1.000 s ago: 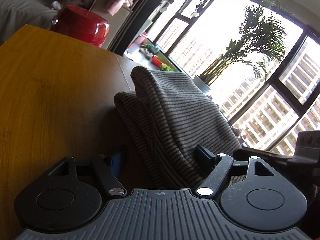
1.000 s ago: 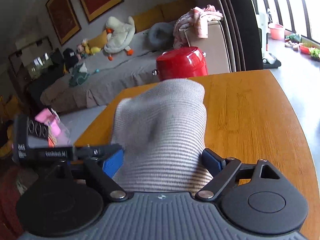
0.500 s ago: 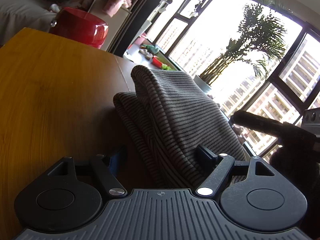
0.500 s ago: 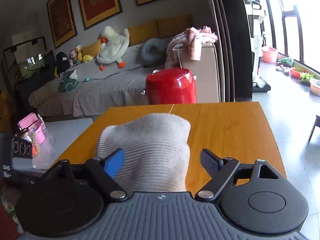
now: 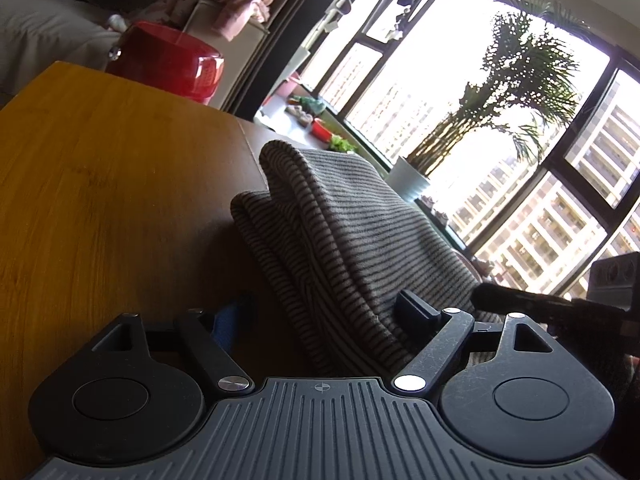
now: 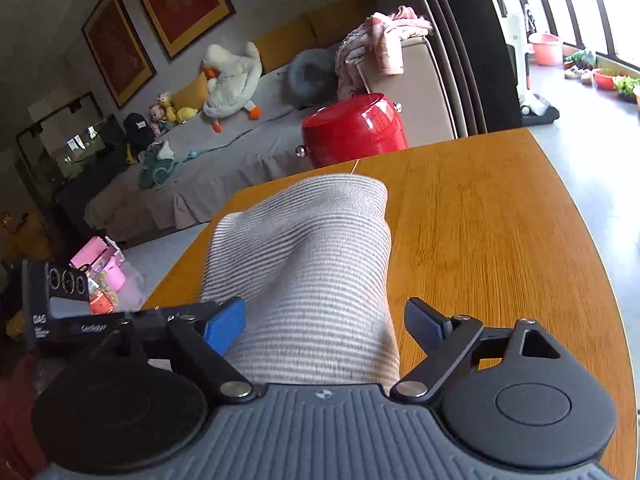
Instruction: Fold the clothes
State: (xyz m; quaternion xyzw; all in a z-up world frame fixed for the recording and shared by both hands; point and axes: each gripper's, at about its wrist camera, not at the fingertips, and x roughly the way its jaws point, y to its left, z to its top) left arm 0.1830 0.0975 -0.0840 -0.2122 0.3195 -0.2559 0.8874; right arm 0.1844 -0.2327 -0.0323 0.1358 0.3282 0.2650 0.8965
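Note:
A folded striped grey garment (image 5: 360, 232) lies in a thick bundle on the wooden table (image 5: 100, 200). My left gripper (image 5: 324, 316) straddles its near end with the jaws opening. Its right finger (image 5: 416, 312) lies against the cloth, while the blue left pad (image 5: 230, 320) stands off it. From the other side, my right gripper (image 6: 324, 326) also straddles the garment (image 6: 312, 260), jaws opening. There the blue left pad (image 6: 224, 326) is at the cloth's edge and the right finger (image 6: 426, 326) stands apart over bare wood. Neither gripper pinches the cloth.
A red pot (image 6: 354, 130) stands beyond the table's far edge, with a sofa (image 6: 208, 148) carrying plush toys behind it. The table's curved edge (image 6: 592, 248) runs down the right. Windows and a potted palm (image 5: 500, 100) fill the left wrist view's right side.
The right gripper's jaws narrowed on the garment, then spread again, and its view rolled and swung back toward the cloth. A dark finger of the right gripper came into the left wrist view.

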